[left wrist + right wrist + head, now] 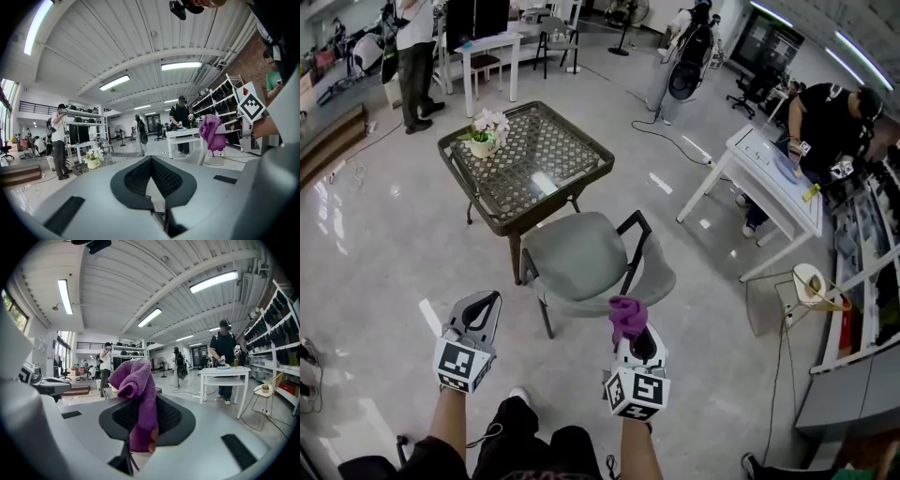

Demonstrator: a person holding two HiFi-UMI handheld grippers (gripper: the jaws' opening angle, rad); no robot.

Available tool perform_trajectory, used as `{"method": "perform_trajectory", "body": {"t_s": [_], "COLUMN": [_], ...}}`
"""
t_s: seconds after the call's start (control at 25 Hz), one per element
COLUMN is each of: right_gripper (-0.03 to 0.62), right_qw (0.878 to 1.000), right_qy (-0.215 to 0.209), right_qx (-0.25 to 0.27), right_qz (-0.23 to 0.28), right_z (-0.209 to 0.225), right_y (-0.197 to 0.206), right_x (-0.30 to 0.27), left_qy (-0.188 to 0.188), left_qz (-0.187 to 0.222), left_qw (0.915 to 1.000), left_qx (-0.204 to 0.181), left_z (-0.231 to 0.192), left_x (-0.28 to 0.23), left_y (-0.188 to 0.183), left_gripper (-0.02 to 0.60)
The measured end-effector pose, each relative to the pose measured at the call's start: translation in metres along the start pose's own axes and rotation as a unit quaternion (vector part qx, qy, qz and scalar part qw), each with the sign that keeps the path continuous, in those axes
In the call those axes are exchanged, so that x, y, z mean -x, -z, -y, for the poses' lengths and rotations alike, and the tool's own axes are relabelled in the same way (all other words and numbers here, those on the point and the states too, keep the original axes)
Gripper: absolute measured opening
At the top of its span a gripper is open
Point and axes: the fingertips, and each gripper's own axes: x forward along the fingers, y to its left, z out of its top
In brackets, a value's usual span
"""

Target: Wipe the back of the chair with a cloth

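Our right gripper (630,328) pinches the purple cloth (627,314) between its fingers, close to the grey chair (577,255). Our left gripper (485,302) has its fingers pressed together, empty

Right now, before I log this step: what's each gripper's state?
Left gripper: jaws shut, nothing between them.
Right gripper: jaws shut on the cloth.

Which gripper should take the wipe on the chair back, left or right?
Right. The right gripper is shut on the purple cloth and sits close to the chair back. The left gripper is empty, with its jaws together, and is off to the side.
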Motion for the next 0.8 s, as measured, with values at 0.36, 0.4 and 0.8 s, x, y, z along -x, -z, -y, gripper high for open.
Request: {"method": "perform_trajectory", "body": {"t_s": [0.36, 0.4, 0.8], "right_gripper": [0.094, 0.094, 0.093], "right_qw": [1.0, 1.0, 1.0], "right_qy": [-0.013, -0.014, -0.027], "right_qx": [0.003, 0.003, 0.003], "right_qz": [-0.002, -0.003, -0.005], "right_z": [-0.003, -0.002, 0.0], "right_y": [-0.07, -0.076, -0.122], "right_x": [0.015, 0.017, 0.038], "left_qy": [-0.011, -0.013, -0.032], "left_qz": [0.015, 0.017, 0.025], "left_qw": [0.9998, 0.9998, 0.9991], "left_qx": [-0.004, -0.003, 0.01], "left_z": [-0.005, -0.006, -0.006], "left_x": [0.019, 0.021, 0.044], "left_y": [-0.081, -0.089, -0.151], "left_gripper": [0.009, 0.009, 0.009]}}
